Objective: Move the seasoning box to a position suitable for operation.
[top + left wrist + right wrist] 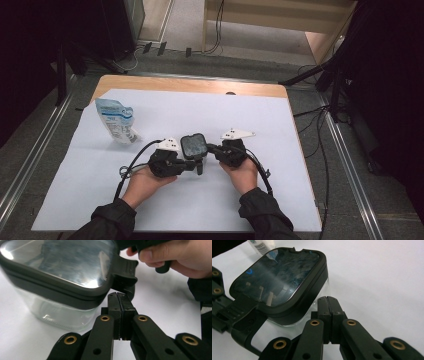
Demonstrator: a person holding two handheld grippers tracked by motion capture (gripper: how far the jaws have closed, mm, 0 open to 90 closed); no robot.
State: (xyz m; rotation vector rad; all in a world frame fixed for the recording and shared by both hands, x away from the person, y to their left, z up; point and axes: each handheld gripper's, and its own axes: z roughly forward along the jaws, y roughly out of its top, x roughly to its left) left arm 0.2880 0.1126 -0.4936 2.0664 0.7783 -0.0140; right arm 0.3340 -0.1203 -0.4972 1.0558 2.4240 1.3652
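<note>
A clear glass container (194,145) with a black latching lid stands at the middle of the white sheet. In the left gripper view the lid (62,265) looms close, and its side clasp (123,277) hangs just above my left gripper (117,293), whose jaws are shut together with nothing between them. My left gripper (199,164) lies at the container's near left. My right gripper (211,148) comes in from the right. In the right gripper view my right gripper (327,299) is shut and empty, its tips beside the glass wall (322,296) under the lid (279,277). The opposite clasp (239,312) sticks out at the left.
A blue and white pouch (116,121) lies at the back left of the sheet (260,195), and its printed corner (260,246) shows beyond the lid. The wooden table edge (190,85) runs along the far side. Cables and stands sit on the floor beyond.
</note>
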